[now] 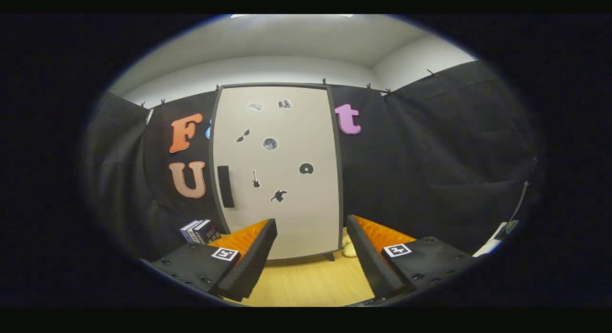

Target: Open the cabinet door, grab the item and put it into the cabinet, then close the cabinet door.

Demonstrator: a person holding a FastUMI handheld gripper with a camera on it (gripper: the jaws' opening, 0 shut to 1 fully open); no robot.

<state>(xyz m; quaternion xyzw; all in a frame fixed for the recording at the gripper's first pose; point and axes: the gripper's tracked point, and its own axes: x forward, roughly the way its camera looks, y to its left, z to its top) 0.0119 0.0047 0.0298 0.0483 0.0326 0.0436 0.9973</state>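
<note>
Matt smooth cabinet door (282, 180) stands on a wood-grain table (311, 283).

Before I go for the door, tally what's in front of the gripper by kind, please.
Cabinet: 1, door shut
Door handle: 1
Stickers on the door: 7
Books beside the cabinet: 2
Pale item at the cabinet's foot: 1
Gripper: 1, open, holding nothing
Total: 13

No readable text on the cabinet door (277, 170).
</note>
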